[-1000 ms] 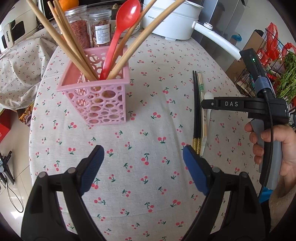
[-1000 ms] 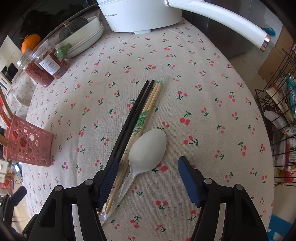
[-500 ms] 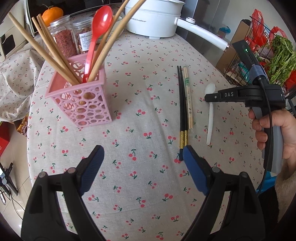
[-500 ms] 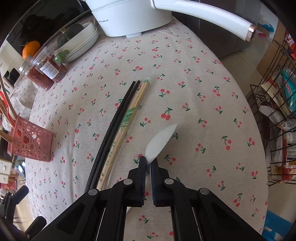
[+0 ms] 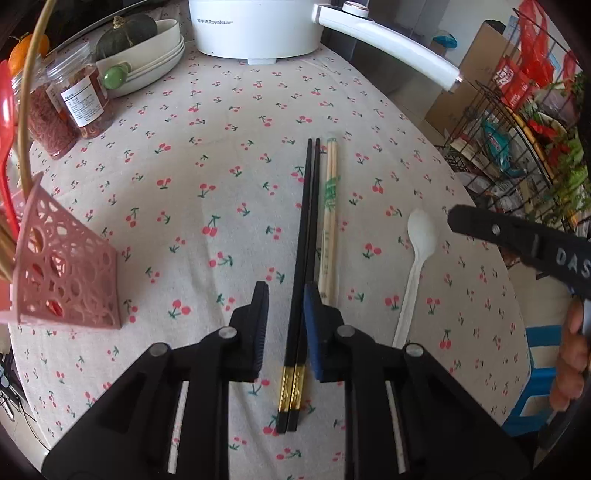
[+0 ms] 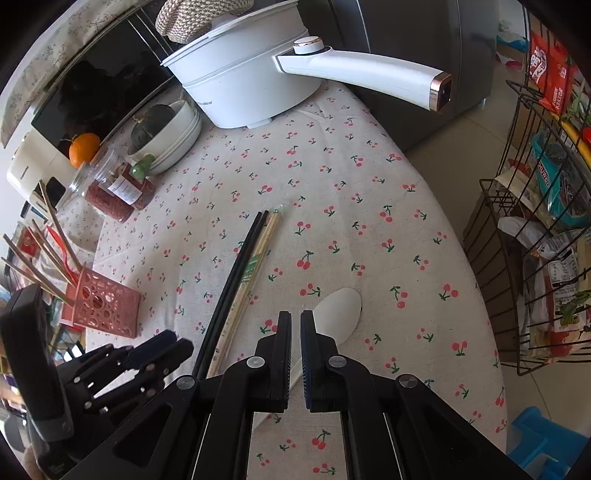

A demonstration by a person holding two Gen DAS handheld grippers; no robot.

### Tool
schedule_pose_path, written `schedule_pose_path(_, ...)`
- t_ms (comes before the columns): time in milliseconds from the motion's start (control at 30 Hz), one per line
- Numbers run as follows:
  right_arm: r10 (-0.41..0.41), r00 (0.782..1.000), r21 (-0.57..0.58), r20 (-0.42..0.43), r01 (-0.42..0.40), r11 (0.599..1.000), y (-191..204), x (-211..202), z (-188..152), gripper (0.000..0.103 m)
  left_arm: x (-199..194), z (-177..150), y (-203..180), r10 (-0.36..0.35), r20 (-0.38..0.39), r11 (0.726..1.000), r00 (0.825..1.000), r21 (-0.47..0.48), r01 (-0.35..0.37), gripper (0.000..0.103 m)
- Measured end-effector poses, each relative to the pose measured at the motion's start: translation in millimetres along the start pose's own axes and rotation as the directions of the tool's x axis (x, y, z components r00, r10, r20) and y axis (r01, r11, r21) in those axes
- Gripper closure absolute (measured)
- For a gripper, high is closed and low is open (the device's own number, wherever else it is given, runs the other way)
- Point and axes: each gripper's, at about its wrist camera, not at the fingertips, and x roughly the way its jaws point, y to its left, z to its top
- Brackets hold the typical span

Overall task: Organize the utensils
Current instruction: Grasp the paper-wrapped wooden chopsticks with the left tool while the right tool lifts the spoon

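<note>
A pair of black chopsticks (image 5: 308, 206) (image 6: 240, 258) lies on the cherry-print cloth, with paper-wrapped bamboo chopsticks (image 5: 330, 206) (image 6: 258, 258) just right of it. My left gripper (image 5: 286, 291) (image 6: 177, 341) straddles the black pair near its gold end. Its jaws are closing, and cloth still shows between the left pad and the sticks. The white plastic spoon (image 5: 421, 236) (image 6: 343, 306) lies flat on the cloth. My right gripper (image 6: 295, 315) (image 5: 458, 221) hovers shut above its handle, holding nothing. The pink basket (image 5: 66, 273) (image 6: 103, 306) at the left holds wooden chopsticks and a red spoon (image 5: 5, 122).
A white electric pot (image 5: 258, 29) with a long handle (image 5: 388, 48) stands at the back. Two jars (image 5: 74, 107) and stacked bowls (image 5: 147, 55) sit at the back left. A wire rack (image 5: 517, 147) and a blue stool (image 5: 532, 369) stand beyond the table's right edge.
My left gripper moved right from the basket to over the black chopsticks and narrowed its jaws. My right gripper shut on the spoon, then rose; the spoon now lies flat, out of the jaws.
</note>
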Motion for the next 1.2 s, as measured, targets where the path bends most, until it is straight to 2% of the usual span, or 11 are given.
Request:
schedule_pose_path(67, 0.015, 1.0, 0.011, -0.002, -0.015, 1.0, -3.6, -0.1, 3.6, 0.098, 8.7, 14.8, 0.5, 0.006, 0.002, 1.0, 1.0, -0.024, -0.006, 0.089)
schedule_pose_path(233, 0.038, 0.997, 0.023, -0.069, -0.037, 0.999, -10.1, 7.7, 4.0, 0.091, 23.1, 36.1, 2.2, -0.014, -0.013, 0.997, 1.0, -0.07, 0.013, 0.09)
schedule_pose_path(267, 0.039, 0.995, 0.031, -0.097, -0.036, 0.999, -12.1, 12.1, 2.0, 0.08, 24.0, 37.7, 2.2, -0.022, -0.014, 0.996, 1.0, -0.082, 0.02, 0.09)
schedule_pose_path(300, 0.04, 0.992, 0.038, -0.122, -0.036, 0.999, -14.2, 16.9, -0.1, 0.061, 23.6, 38.0, 3.1, -0.026, -0.012, 0.996, 1.0, -0.09, 0.025, 0.09)
schedule_pose_path(367, 0.025, 0.988, 0.044, -0.151, -0.019, 0.999, -16.8, 27.8, -4.5, 0.043, 24.3, 38.2, 2.3, -0.034, -0.008, 0.995, 0.999, -0.097, 0.033, 0.09)
schedule_pose_path(467, -0.007, 0.984, 0.038, -0.177, 0.014, 0.999, -15.5, 44.7, -8.3, 0.043, 26.0, 38.2, -0.8, -0.041, -0.01, 0.994, 0.999, -0.1, 0.04, 0.09)
schedule_pose_path(533, -0.032, 0.99, 0.009, -0.135, 0.033, 0.999, -8.4, 46.9, -7.9, 0.047, 26.5, 39.1, -2.3, -0.049, -0.011, 0.994, 0.999, -0.101, 0.047, 0.09)
schedule_pose_path(600, -0.021, 0.99, -0.013, -0.142, 0.019, 1.0, -2.8, 53.3, -8.7, 0.093, 27.2, 41.0, -4.4, -0.058, -0.011, 0.993, 0.998, -0.1, 0.056, 0.09)
schedule_pose_path(900, 0.02, 0.994, 0.077, -0.103, -0.012, 0.997, -22.2, 37.0, -4.1, 0.098, 33.8, 56.0, -20.0, -0.126, 0.014, 0.99, 0.992, -0.06, 0.127, 0.09)
schedule_pose_path(1000, 0.037, 0.996, 0.087, -0.083, -0.03, 0.996, -25.7, 28.5, -1.8, 0.098, 40.8, 61.6, -27.9, -0.112, 0.006, 0.993, 0.994, -0.034, 0.112, 0.09)
schedule_pose_path(1200, 0.055, 0.995, 0.092, -0.081, -0.048, 0.995, -27.2, 25.9, 0.5, 0.098, 60.9, 69.0, -40.2, -0.026, -0.06, 1.0, 0.998, 0.003, 0.026, 0.09)
